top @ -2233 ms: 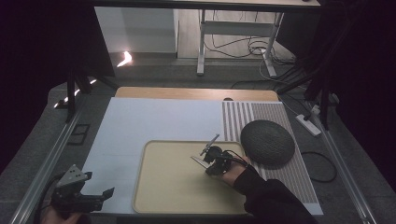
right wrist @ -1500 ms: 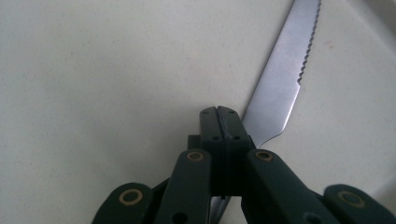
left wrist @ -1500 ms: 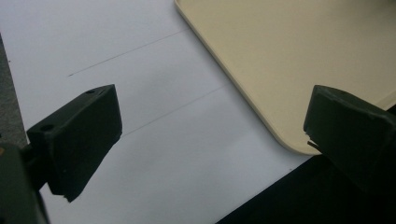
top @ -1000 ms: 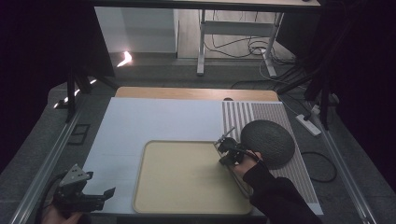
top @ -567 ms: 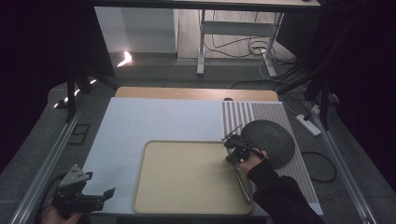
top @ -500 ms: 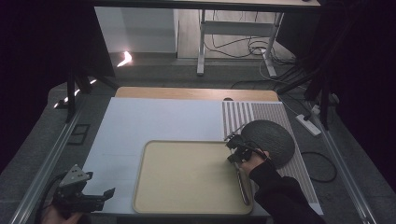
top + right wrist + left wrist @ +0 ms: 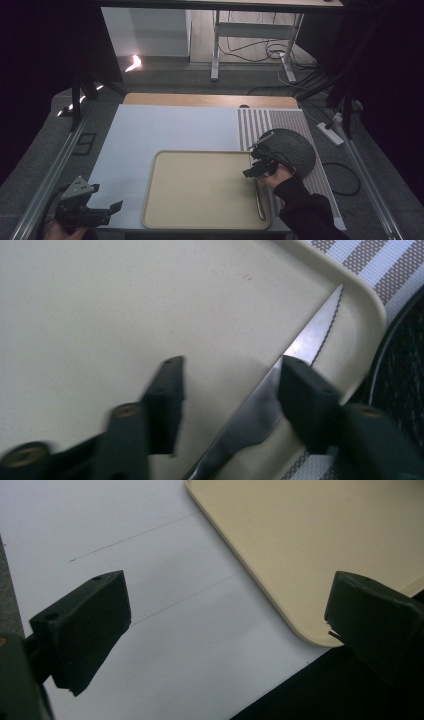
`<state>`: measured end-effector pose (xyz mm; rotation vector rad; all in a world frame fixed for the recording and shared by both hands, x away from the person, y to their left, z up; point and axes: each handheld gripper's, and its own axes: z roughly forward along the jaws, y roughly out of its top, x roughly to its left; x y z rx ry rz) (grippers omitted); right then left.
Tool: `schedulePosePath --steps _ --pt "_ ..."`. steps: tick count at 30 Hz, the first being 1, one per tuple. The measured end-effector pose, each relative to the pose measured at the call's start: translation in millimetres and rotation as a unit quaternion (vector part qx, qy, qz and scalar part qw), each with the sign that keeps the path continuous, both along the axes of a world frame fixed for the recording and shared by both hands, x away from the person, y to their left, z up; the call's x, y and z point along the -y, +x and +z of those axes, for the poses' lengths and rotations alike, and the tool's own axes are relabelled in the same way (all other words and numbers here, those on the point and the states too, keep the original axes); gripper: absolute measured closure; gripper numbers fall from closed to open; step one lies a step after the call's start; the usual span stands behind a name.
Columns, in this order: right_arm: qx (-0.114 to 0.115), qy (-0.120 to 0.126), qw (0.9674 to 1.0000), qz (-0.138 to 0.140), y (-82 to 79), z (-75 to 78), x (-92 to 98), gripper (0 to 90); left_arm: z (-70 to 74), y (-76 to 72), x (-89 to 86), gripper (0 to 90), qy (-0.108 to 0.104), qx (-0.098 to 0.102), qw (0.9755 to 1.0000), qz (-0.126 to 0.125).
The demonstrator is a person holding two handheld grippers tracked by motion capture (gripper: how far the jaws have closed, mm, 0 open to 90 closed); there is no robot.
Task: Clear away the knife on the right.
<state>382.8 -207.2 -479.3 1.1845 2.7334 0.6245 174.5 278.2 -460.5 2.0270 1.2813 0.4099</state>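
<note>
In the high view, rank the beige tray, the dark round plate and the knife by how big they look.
1. Beige tray, clearly largest.
2. Dark round plate, on the striped mat.
3. Knife, a thin strip along the tray's right edge, partly hidden by the right gripper.

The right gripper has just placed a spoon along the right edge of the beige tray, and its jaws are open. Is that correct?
Not a spoon: the right gripper view shows a serrated knife. It lies along the right edge of the beige tray, and the right gripper has just opened its jaws.
</note>
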Motion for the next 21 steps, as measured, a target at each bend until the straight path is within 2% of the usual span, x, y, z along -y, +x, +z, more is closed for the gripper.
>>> schedulePosePath --steps 3,5,8,15,21 --pt "0.010 0.007 0.9999 0.000 -8.4 5.2 0.4 18.5 0.0 -0.2 0.2 4.3 0.000 0.001 1.0000 -0.003" --pt "0.021 0.004 0.9998 0.001 -13.4 8.6 1.1 12.5 0.0 -0.3 0.1 4.3 0.000 0.002 1.0000 -0.004" --pt "0.039 0.005 0.9992 0.005 -21.6 14.3 4.4 11.3 0.1 -0.3 -0.2 4.3 -0.001 0.003 1.0000 -0.005" --pt "0.080 0.036 0.9961 -0.002 -41.2 26.1 21.2 3.2 0.2 -0.6 -0.7 4.3 -0.003 0.004 1.0000 -0.005" --pt "0.108 0.040 0.9933 -0.013 -56.9 30.5 32.8 1.4 0.7 -1.3 -1.5 4.1 -0.006 0.005 1.0000 -0.004"
